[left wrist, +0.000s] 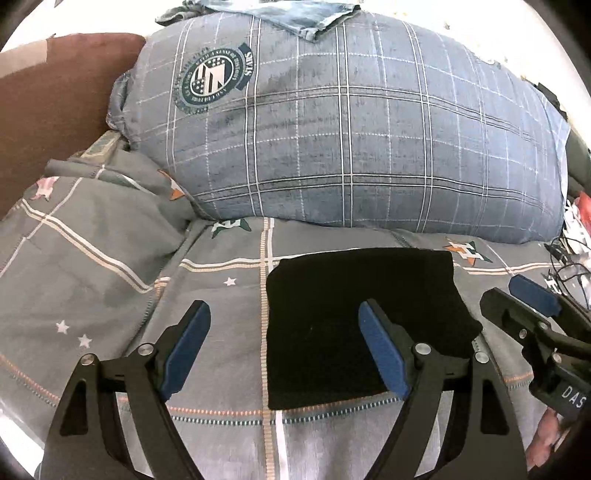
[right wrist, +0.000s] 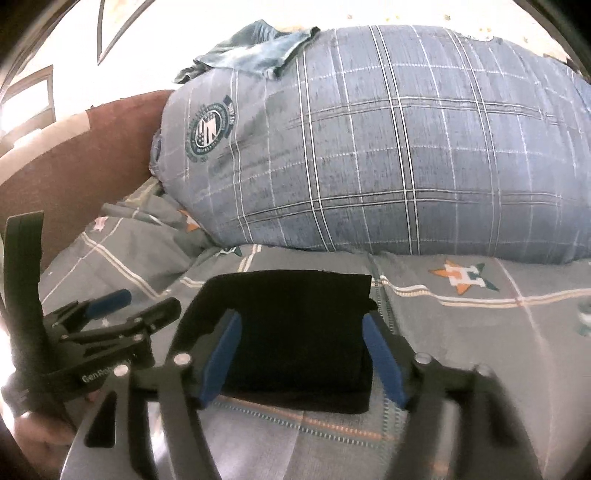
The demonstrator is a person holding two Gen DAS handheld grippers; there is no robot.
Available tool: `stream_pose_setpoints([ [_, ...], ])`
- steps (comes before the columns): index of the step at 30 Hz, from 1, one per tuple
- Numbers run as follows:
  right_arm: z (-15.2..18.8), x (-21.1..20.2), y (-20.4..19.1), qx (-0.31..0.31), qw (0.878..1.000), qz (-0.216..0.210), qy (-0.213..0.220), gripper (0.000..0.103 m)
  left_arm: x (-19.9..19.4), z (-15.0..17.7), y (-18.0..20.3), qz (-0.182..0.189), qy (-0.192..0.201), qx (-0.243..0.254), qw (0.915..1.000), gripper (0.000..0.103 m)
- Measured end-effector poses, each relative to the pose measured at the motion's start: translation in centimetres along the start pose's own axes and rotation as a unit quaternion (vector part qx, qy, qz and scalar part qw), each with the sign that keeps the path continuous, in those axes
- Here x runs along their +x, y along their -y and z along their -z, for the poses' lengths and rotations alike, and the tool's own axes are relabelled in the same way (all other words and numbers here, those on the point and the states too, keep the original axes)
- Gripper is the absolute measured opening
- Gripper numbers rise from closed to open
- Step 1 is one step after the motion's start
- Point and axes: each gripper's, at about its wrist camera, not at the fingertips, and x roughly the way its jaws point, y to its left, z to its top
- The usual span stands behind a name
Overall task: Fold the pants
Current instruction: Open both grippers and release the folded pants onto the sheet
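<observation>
The black pants [left wrist: 362, 325] lie folded into a small flat rectangle on the grey checked bedsheet [left wrist: 110, 280]. My left gripper [left wrist: 283, 308] hangs open above the sheet; its right finger is over the pants' left part and its left finger over bare sheet. In the right wrist view the folded pants [right wrist: 295, 332] sit between and below the blue pads of my right gripper [right wrist: 301, 320], which stands open and is not pressing on them. Each gripper shows in the other's view: the right gripper [left wrist: 517, 299] beside the pants' right edge, the left gripper [right wrist: 140, 303] to their left.
A large blue plaid pillow [left wrist: 351, 129] fills the back of the bed, with a denim garment [left wrist: 295, 14] on top. A brown headboard [left wrist: 55, 103] stands at left. Cables and clutter [left wrist: 572, 240] lie at the right edge. A hand [left wrist: 546, 439] holds the right gripper.
</observation>
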Motion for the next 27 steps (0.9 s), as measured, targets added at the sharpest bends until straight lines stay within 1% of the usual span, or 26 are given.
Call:
stream_pose_setpoints([
  [4, 0.3, -0.4, 0.1, 0.006, 1.000, 0.006, 0.000, 0.073, -1.0, 0.4, 0.3, -0.012, 0.009, 0.010, 0.9998, 0.083],
  [6, 0.6, -0.6, 0.3, 0.010, 1.000, 0.004, -0.003, 0.076, -1.2, 0.6, 0.5, -0.015, 0.009, 0.015, 0.9997, 0.083],
  [10, 0.9, -1.2, 0.4, 0.009, 1.000, 0.007, -0.001, 0.080, -1.3, 1.1, 1.1, -0.031, 0.000, 0.031, 0.9990, 0.083],
  [14, 1.2, -1.6, 0.7, 0.015, 1.000, 0.010, -0.002, 0.081, -1.8, 1.5, 1.3, -0.024, -0.002, 0.026, 0.9994, 0.083],
  [15, 1.3, -1.7, 0.9, 0.019, 1.000, 0.009, -0.002, 0.081, -2.0, 1.6, 1.3, -0.027, -0.002, 0.026, 0.9993, 0.083],
  [16, 1.4, -1.8, 1.0, 0.021, 1.000, 0.010, -0.003, 0.081, -2.0, 1.5, 1.3, -0.031, -0.001, 0.028, 0.9991, 0.084],
  [18, 1.5, -2.0, 1.2, 0.021, 1.000, 0.011, -0.003, 0.081, -2.3, 1.7, 1.7, -0.055, 0.004, 0.040, 0.9977, 0.085],
  [20, 1.7, -2.2, 1.2, 0.021, 1.000, 0.012, -0.003, 0.081, -2.7, 1.8, 2.1, -0.068, 0.020, 0.052, 0.9962, 0.085],
  [22, 1.8, -2.3, 1.2, 0.021, 1.000, 0.012, -0.004, 0.081, -2.9, 2.0, 2.3, -0.065, 0.027, 0.056, 0.9960, 0.086],
  [27, 2.1, -2.5, 1.6, 0.030, 0.999, 0.013, -0.008, 0.081, -3.5, 2.3, 2.1, -0.039, 0.029, 0.047, 0.9977, 0.086],
])
